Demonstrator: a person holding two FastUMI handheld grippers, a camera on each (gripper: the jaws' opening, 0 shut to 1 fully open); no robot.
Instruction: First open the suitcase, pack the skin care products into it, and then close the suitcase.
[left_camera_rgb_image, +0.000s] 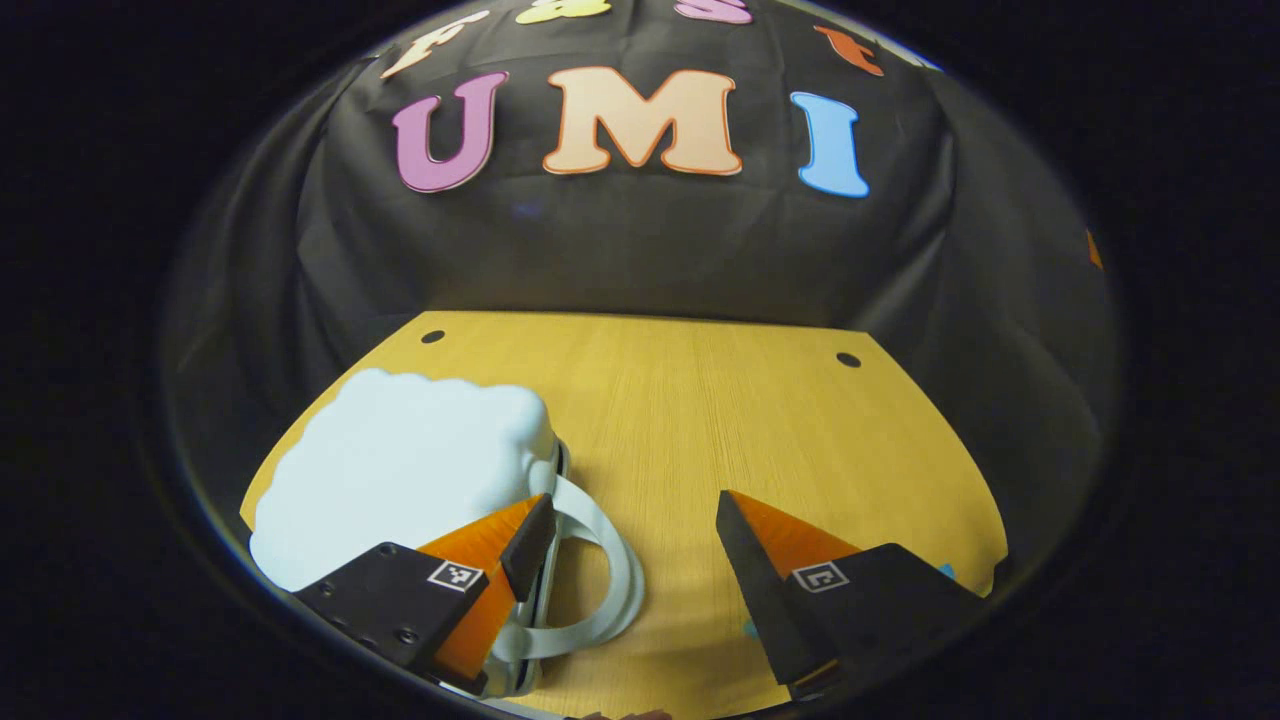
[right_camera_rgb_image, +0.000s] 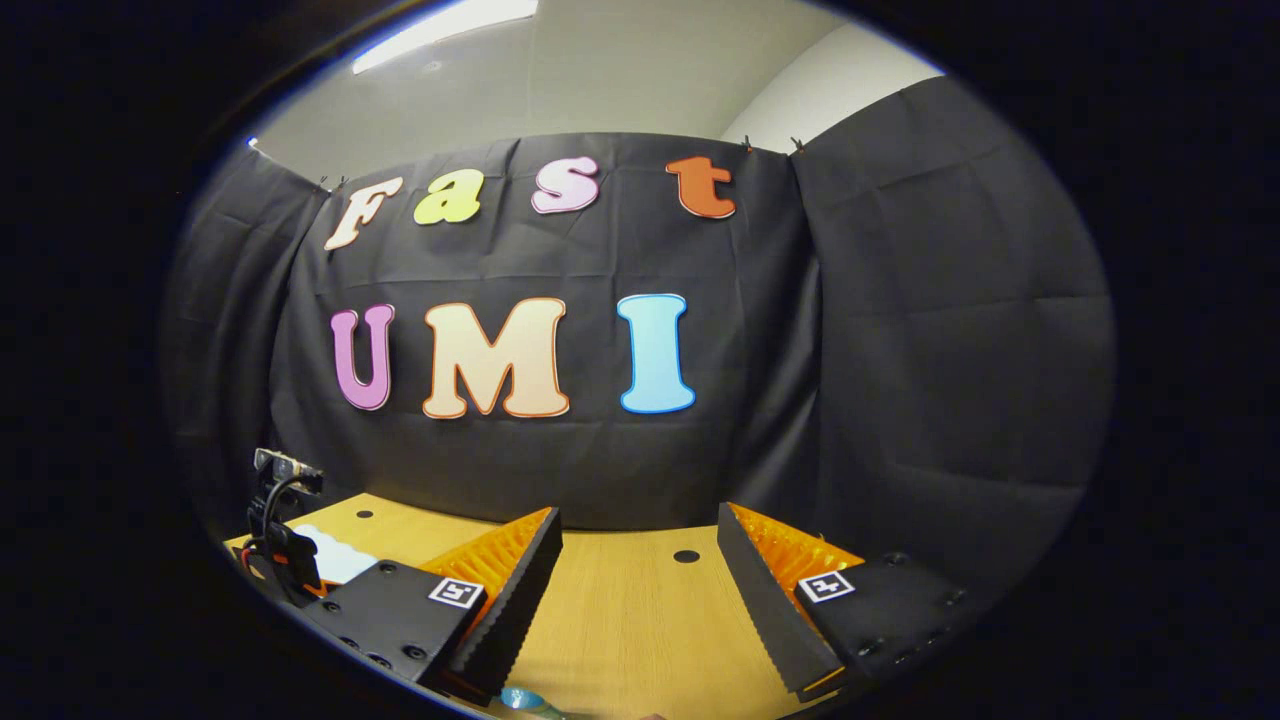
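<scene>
The small white bumpy-shelled suitcase (left_camera_rgb_image: 400, 470) lies closed on the yellow wooden bench (left_camera_rgb_image: 700, 420). The left tongs (left_camera_rgb_image: 633, 555) gape beside its looped handle (left_camera_rgb_image: 600, 570); the right tongs (right_camera_rgb_image: 640, 590) hang apart, empty. Opening, packing and closing all seem left.

Your suitcase (left_camera_rgb_image: 400, 470) reads pale, near-white with a faint blue cast, plain and unpatterned, its shell surface lumpy. Its handle (left_camera_rgb_image: 600, 560) is the same pale white, a smooth loop. It sits toward the table's left edge. The table (left_camera_rgb_image: 700, 420) under you is warm yellow-orange wood with fine straight grain running away from you; two small dark round holes (left_camera_rgb_image: 848, 359) mark its far corners. In the right gripper view, a sliver of light blue-turquoise (right_camera_rgb_image: 525, 700) shows at the near edge of the table; what it is cannot be told. Each gripper body carries a small white square tag (left_camera_rgb_image: 456, 575) with a black blocky pattern. The ceiling (right_camera_rgb_image: 620, 70) above the booth is off-white.
</scene>
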